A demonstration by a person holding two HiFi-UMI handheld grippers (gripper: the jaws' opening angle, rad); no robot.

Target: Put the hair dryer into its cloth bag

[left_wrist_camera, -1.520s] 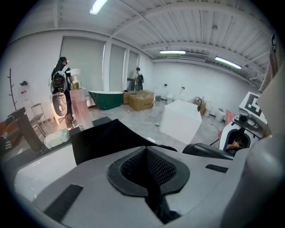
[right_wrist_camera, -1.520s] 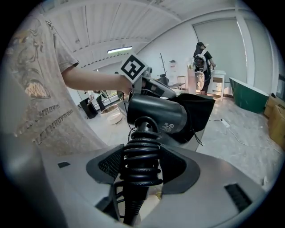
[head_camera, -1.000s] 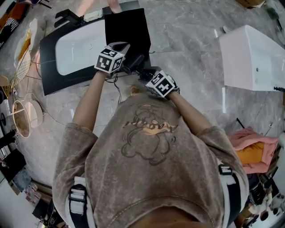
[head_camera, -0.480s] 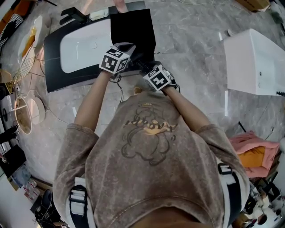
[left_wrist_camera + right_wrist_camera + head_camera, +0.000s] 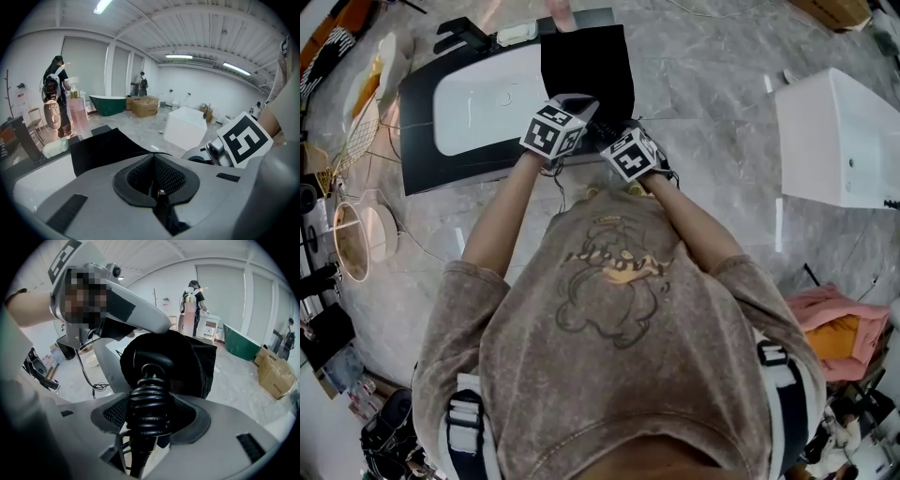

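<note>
- The right gripper [image 5: 150, 417] is clenched on the hair dryer [image 5: 151, 380]. Its jaws grip the ribbed black cord sleeve at the handle's tail, and the thin cord [image 5: 137, 460] hangs below them.
- From those jaws the dryer's long axis runs straight ahead and a little upward in the right gripper view. The handle end leads away from the pads, and the head is already out of sight inside the dark opening.
- Just beyond the grip gapes the mouth of the black cloth bag [image 5: 187, 363], wrapped around the dryer's front. The dryer therefore looks partly in, with its tail and sleeve still outside.
- The left gripper [image 5: 157, 187] is pinched shut on a fold of the bag's rim and holds the top of the mouth up, just above the dryer's line.
- In the head view the two grippers sit close together at the bag's near edge, the right one nearer the dryer.
- Farther off, the rest of the bag [image 5: 586, 56] lies flat and points away from the person across the black-rimmed white tub [image 5: 478, 94]. The likely next push runs along that same axis, deeper into the bag.
</note>
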